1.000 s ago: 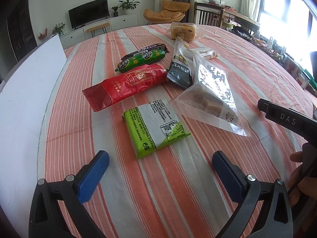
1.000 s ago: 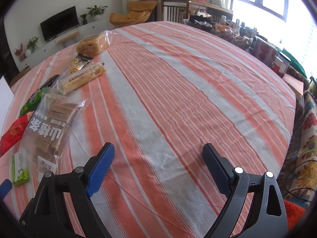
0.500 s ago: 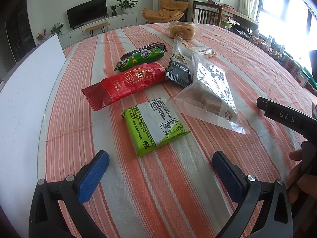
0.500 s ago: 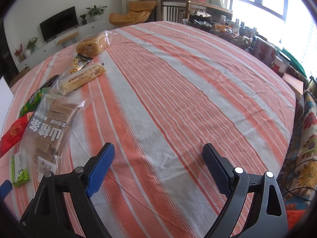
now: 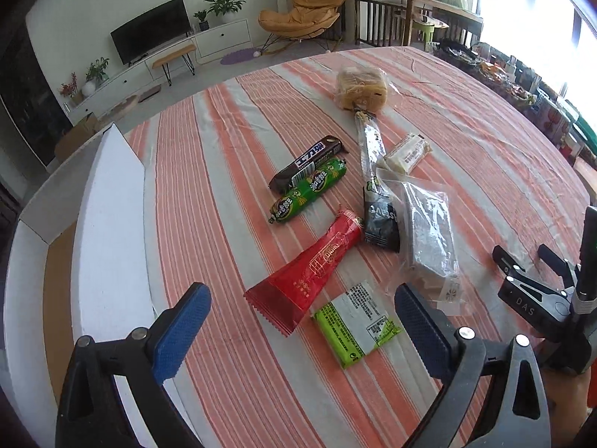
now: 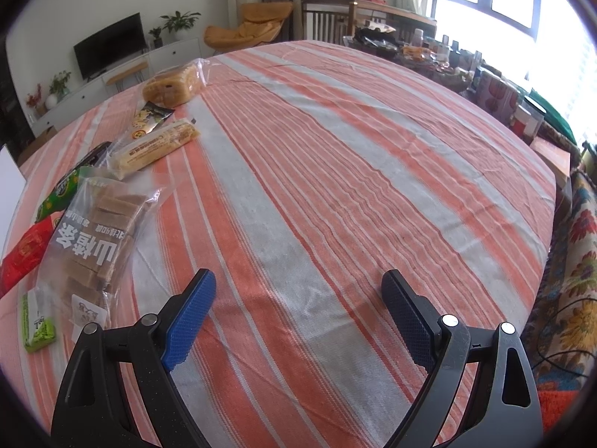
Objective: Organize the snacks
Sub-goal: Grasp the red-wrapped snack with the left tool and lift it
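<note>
Left wrist view: the snacks (image 5: 328,257) are seen spread on the desk (image 5: 238,366), none sorted yet. Nothing is held; left gripper (image 5: 298,332) and right gripper (image 6: 298,317) are wide apart.

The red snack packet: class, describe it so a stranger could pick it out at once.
On the striped tablecloth, find the cluster of snacks ahead of the left gripper. The red snack packet lies nearest, a long flat wrapper with a crimped end, beside the lime-green packet. It is the only red one.
</note>
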`<state>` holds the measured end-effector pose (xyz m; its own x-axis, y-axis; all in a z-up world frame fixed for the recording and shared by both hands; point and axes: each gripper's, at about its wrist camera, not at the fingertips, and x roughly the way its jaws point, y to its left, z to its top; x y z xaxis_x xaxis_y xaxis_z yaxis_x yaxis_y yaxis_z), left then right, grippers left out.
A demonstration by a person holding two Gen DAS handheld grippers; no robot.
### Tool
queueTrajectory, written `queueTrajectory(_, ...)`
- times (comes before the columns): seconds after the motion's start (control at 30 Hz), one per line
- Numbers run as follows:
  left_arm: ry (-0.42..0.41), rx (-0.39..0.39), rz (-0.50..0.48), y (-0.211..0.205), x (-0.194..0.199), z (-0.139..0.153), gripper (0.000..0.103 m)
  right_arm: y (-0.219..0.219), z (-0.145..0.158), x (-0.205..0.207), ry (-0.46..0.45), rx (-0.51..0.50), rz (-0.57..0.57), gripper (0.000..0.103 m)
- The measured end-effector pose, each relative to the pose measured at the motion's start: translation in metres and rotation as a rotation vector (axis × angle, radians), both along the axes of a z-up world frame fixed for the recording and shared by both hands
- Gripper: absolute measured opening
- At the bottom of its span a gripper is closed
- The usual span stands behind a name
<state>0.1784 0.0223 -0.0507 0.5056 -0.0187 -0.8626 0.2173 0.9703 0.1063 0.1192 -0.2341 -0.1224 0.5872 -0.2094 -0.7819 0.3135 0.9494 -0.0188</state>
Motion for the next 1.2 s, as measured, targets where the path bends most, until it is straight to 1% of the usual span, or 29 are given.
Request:
queueTrajectory(0.07,0.058,0.067,-0.041,-0.011,0.024,-0.020,0.089,0.000,0.000,0.000,0.000,0.000,0.000,0.093)
queueTrajectory(0.13,0.114,0.112,-0.078,-0.021,0.043,-0.044,0.087,0.000,0.000,0.000,0.000,0.000,-0.001,0.093)
queueTrajectory(0.17,0.130,0.119,-0.085,-0.023,0.049,-0.052,0.071,0.000,0.000,0.000,0.000,0.000,-0.001,0.093)
queueTrajectory(0.2,0.151,0.098,-0.085,-0.023,0.054,-0.059,0.043,0.000,0.000,0.000,0.000,0.000,0.000,0.093)
queueTrajectory(0.23,0.146,-0.002,-0.077,-0.017,0.055,-0.056,0.029,0.000,0.000,0.000,0.000,0.000,0.001,0.093)
queueTrajectory(0.27,0.160,-0.074,-0.032,-0.009,0.055,-0.053,0.018,0.000,0.000,0.000,-0.001,0.000,0.003,0.093)
queueTrajectory(0.33,0.154,-0.178,0.069,0.011,0.045,-0.047,0.017,0.000,0.000,0.000,-0.004,0.000,0.008,0.093)
queueTrajectory(0.4,0.130,-0.226,0.135,0.029,0.021,-0.042,0.016,0.001,0.000,0.000,-0.005,0.000,0.011,0.093)
queueTrajectory(0.5,0.082,-0.242,0.198,0.047,-0.022,-0.037,0.016,0.000,-0.001,0.000,-0.004,0.001,0.007,0.093)
queueTrajectory(0.6,0.029,-0.228,0.227,0.053,-0.062,-0.035,0.017,0.000,-0.001,0.001,0.000,0.001,-0.002,0.093)
queueTrajectory(0.63,0.019,-0.226,0.239,0.054,-0.072,-0.038,0.017,0.000,-0.001,0.001,0.000,0.001,-0.004,0.093)
queueTrajectory(0.67,0.016,-0.221,0.245,0.054,-0.075,-0.042,0.017,0.000,-0.001,0.001,0.001,0.001,-0.006,0.093)
queueTrajectory(0.73,0.040,-0.215,0.249,0.053,-0.070,-0.058,0.017,0.001,-0.001,0.001,0.001,0.000,-0.009,0.093)
queueTrajectory(0.77,0.000,-0.220,0.249,0.052,-0.068,-0.056,0.017,0.001,-0.001,0.001,0.001,0.000,-0.011,0.093)
queueTrajectory(0.87,0.001,-0.269,0.208,0.034,-0.054,-0.060,0.017,0.001,-0.001,0.001,0.001,0.000,-0.013,0.093)
queueTrajectory(0.9,-0.002,-0.270,0.196,0.027,-0.052,-0.059,0.016,0.001,-0.001,0.001,0.001,-0.001,-0.012,0.093)
queueTrajectory(0.93,0.007,-0.282,0.201,0.026,-0.052,-0.060,0.016,0.001,-0.001,0.001,0.001,-0.001,-0.012,0.093)
queueTrajectory(0.97,-0.006,-0.288,0.226,0.026,-0.056,-0.059,0.016,0.001,-0.001,0.001,0.000,0.000,-0.011,0.093)
queueTrajectory(1.07,-0.050,-0.264,0.308,0.037,-0.071,-0.060,0.016,0.001,-0.001,0.000,-0.003,0.002,-0.004,0.093)
queueTrajectory(1.1,-0.063,-0.259,0.320,0.041,-0.077,-0.061,0.016,0.000,-0.001,0.000,-0.005,0.004,-0.002,0.093)
queueTrajectory(1.17,-0.084,-0.234,0.306,0.042,-0.083,-0.062,0.019,0.001,0.000,0.000,-0.005,0.005,-0.002,0.093)
queueTrajectory(1.2,-0.087,-0.209,0.288,0.040,-0.083,-0.063,0.025,0.000,0.000,0.000,-0.008,0.010,-0.004,0.093)
